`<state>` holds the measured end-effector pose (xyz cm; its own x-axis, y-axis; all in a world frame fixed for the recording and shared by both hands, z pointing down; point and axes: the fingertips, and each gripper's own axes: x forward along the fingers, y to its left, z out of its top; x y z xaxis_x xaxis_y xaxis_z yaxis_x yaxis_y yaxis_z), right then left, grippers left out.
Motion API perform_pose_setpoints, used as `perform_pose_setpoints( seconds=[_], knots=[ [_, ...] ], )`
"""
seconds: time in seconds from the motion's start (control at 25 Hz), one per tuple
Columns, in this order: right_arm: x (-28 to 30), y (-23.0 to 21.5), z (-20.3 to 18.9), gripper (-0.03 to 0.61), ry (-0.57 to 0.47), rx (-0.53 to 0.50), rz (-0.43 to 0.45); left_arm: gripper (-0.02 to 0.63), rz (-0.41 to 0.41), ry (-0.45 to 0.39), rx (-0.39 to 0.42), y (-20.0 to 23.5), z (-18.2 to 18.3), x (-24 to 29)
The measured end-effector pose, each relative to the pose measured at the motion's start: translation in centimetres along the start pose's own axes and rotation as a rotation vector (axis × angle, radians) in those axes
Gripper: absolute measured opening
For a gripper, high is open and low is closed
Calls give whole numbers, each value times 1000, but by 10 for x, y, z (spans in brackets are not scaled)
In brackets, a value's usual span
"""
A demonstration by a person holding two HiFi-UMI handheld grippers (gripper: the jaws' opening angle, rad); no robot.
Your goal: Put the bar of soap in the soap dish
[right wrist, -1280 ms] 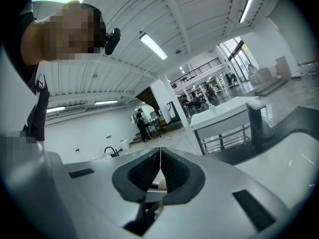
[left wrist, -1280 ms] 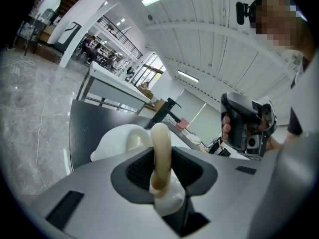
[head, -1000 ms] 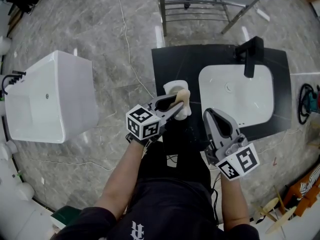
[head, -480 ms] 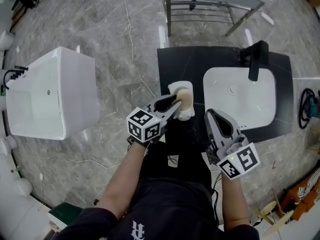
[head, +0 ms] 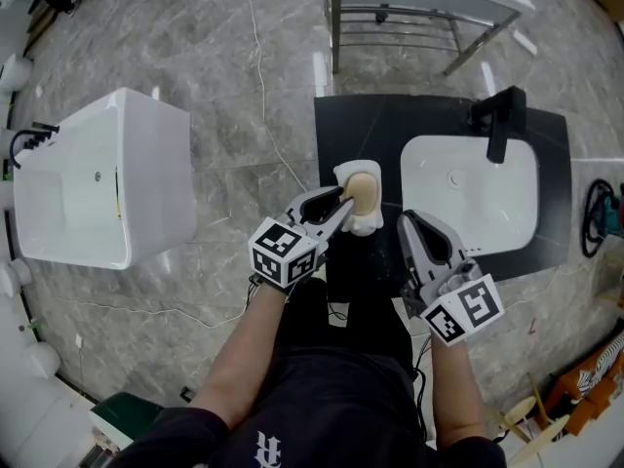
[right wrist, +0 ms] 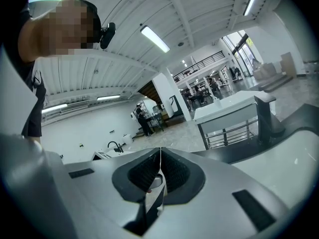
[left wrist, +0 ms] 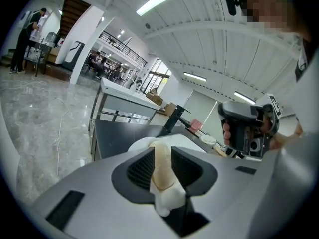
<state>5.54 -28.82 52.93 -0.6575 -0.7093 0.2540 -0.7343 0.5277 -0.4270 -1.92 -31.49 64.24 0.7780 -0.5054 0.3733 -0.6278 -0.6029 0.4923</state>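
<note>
Left gripper [head: 343,203] [left wrist: 160,159]: jaws clamped narrowly on the bar of soap [head: 363,193] [left wrist: 160,169], pale, standing on edge between the pads. Soap sits over the white soap dish [head: 352,171] on the black counter [head: 361,125]; possibly touching it, contact unclear. Right gripper [head: 409,222] [right wrist: 160,167]: jaws closed together, nothing between them, beside the sink basin [head: 473,208].
</note>
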Motion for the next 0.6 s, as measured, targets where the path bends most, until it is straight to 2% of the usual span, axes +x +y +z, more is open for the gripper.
perform_pose_setpoints(
  seconds=[0.16, 0.32, 0.6],
  knots=[
    [0, 1, 0, 8, 17, -3, -19, 104, -8, -17, 29, -12, 14, -8],
    [-3, 6, 10, 8, 18, -10, -41, 103, -11, -72, 55, -34, 43, -24],
    [-10, 38, 59, 8, -25, -91, -25, 64, -24, -162, 128, -97, 111, -52]
  ],
)
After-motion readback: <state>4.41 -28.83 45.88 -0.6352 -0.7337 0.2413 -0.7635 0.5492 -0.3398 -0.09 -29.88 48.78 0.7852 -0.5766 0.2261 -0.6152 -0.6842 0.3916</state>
